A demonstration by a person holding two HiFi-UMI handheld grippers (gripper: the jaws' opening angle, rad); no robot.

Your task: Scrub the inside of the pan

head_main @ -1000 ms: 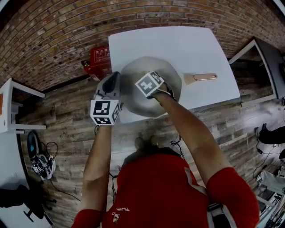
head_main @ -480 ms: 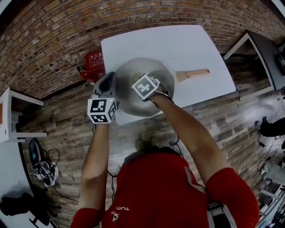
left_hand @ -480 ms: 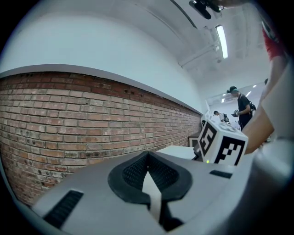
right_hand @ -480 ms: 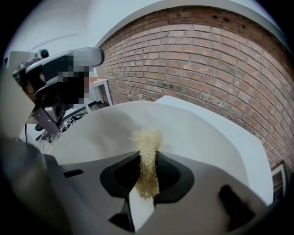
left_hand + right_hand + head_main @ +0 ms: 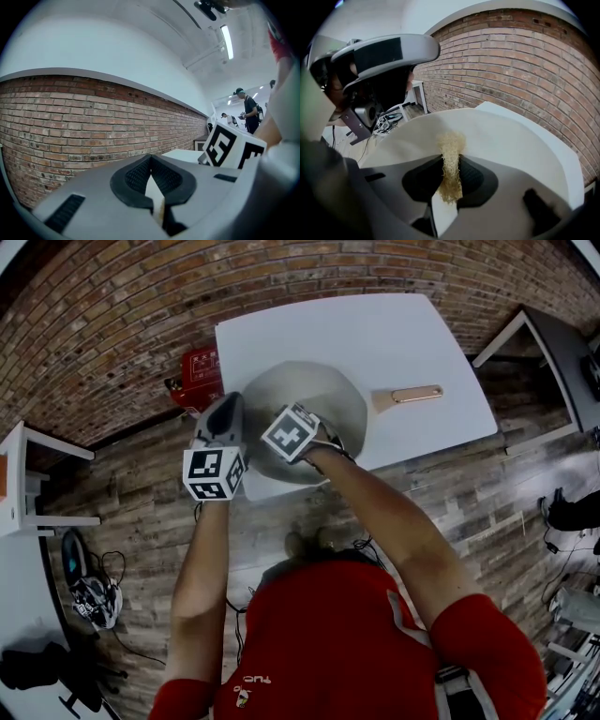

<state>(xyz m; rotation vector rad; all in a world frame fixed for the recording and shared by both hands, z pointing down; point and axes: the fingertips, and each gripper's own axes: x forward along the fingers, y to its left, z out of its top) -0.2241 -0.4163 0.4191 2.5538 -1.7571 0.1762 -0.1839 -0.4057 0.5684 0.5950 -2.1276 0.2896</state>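
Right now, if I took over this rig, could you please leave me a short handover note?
Left gripper: shut on the near-left rim of the round grey metal pan, steadying it on the white table.
Right gripper: shut on a tan fibrous scrubber, inside the pan on its near side.
Done: scrubbing under way; no residue visible by the scrubber.
Left: work over the rest of the inside.

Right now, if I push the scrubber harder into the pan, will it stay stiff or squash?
Probably squashes: the scrubber looks like loose, frayed fibre, pinched thin between the right tongs. Likely very light, and rough enough not to slip. The pan may shift less, since the left tongs seem clamped on its rim.
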